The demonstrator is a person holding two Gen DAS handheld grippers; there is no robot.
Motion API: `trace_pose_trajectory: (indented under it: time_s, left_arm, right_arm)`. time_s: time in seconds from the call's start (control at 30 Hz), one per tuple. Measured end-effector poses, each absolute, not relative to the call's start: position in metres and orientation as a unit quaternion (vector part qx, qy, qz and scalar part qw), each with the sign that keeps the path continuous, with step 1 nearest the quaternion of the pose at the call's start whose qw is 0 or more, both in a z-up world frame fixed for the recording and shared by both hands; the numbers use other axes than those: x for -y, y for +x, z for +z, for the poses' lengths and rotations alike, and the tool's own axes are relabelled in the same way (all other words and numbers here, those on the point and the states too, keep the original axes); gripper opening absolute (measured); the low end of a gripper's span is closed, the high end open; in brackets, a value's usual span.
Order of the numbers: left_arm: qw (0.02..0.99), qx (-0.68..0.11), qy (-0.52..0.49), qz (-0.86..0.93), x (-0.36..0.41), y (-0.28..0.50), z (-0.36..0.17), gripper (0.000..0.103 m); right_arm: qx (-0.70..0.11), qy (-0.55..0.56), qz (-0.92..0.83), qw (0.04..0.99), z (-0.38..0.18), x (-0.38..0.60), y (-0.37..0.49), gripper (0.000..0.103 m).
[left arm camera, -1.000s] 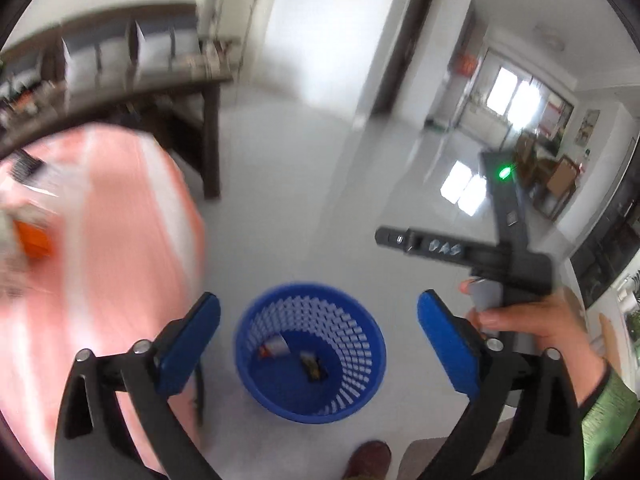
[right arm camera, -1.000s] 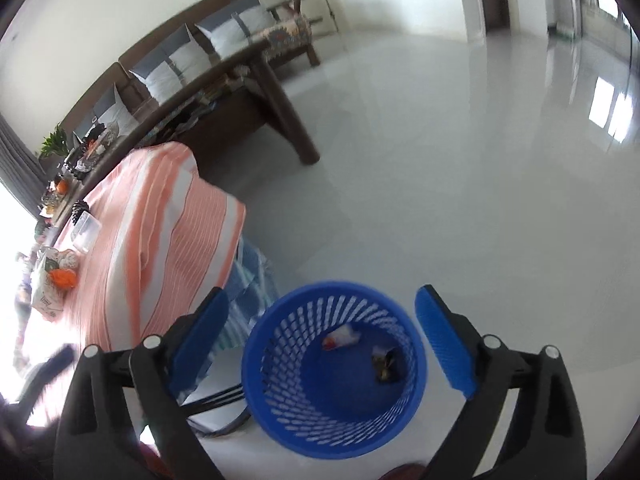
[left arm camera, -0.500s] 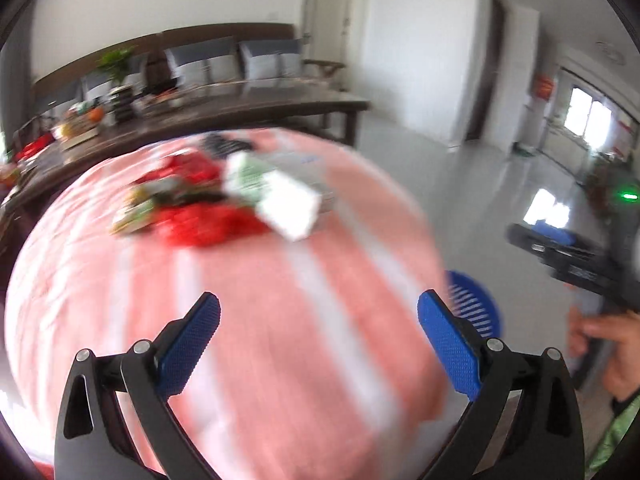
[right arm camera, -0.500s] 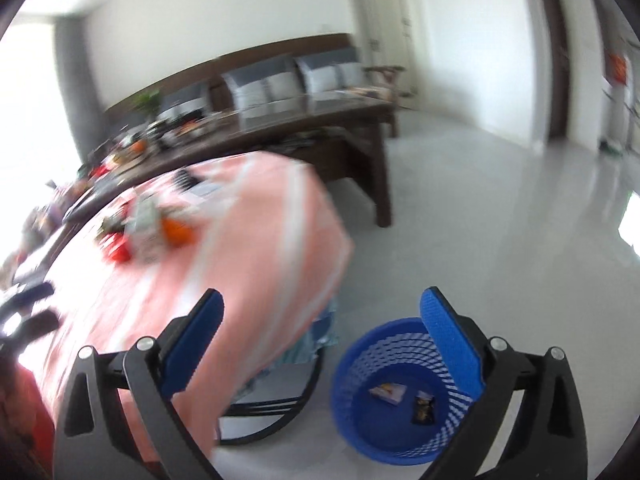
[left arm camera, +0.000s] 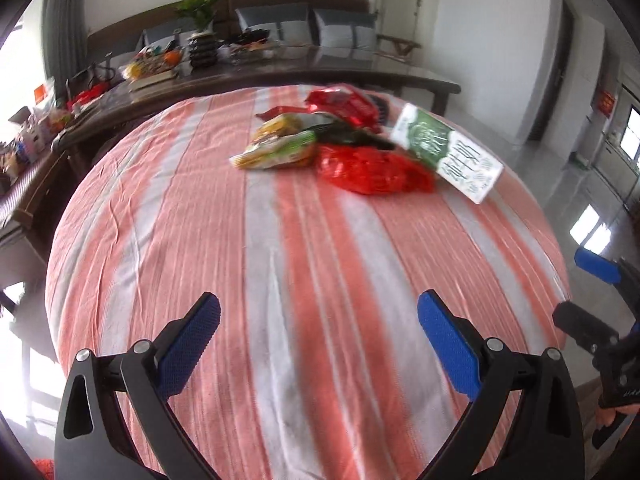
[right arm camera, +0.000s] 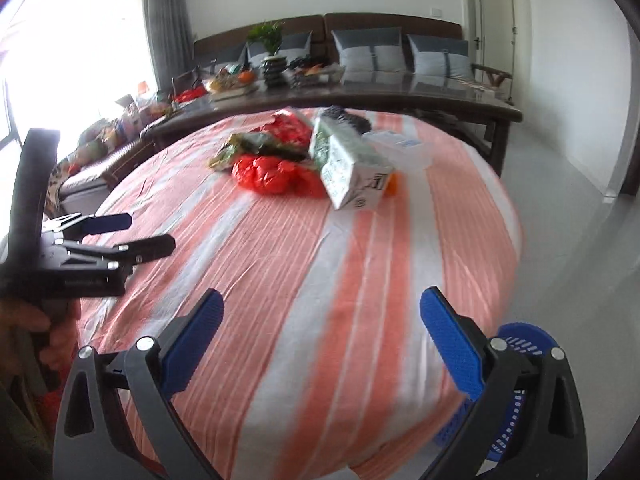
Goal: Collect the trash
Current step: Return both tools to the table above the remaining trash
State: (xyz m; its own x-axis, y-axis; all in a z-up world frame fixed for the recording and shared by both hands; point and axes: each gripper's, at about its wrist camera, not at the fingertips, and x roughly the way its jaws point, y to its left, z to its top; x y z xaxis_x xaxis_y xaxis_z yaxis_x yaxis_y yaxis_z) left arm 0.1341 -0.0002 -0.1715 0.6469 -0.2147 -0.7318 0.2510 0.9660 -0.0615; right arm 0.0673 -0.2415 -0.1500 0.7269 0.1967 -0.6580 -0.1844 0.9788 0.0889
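The left gripper (left arm camera: 319, 334) with its two blue padded fingers is wide open and holds nothing. It hangs over the near edge of the round table with the orange and white striped cloth (left arm camera: 280, 264). The right gripper (right arm camera: 321, 332) is wide open too, with nothing between its blue pads, and it sits over the same near edge, further to the right.

From the grippers up to the trash pile, the striped cloth is bare, so there is open room.

The trash lies in one pile on the far side of the table. I count one crumpled red plastic bag (left arm camera: 372, 168) at the front of the pile, one more red wrapper (left arm camera: 344, 104) behind it, one yellow and green snack packet (left arm camera: 276, 148) on the left of the pile, and one white and green paper carton (right arm camera: 346, 168) on the right of the pile. The carton touches the red bag.

One blue plastic basket with holes (right arm camera: 520, 344) stands on the floor just past the table's right edge, partly hidden behind the right gripper.

One long dark wooden table (right arm camera: 400, 92) runs behind the round table, close to its far edge.
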Motion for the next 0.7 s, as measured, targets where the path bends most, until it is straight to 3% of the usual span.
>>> trace_pose_trajectory:
  time_s: [0.7]
  left_arm:
    - [0.892,-0.435,0.015,-0.120,-0.007,0.151,-0.193,0.098]
  right_arm:
    - [-0.392,0.021,0.087,0.916,-0.169,0.249,0.083,0.096]
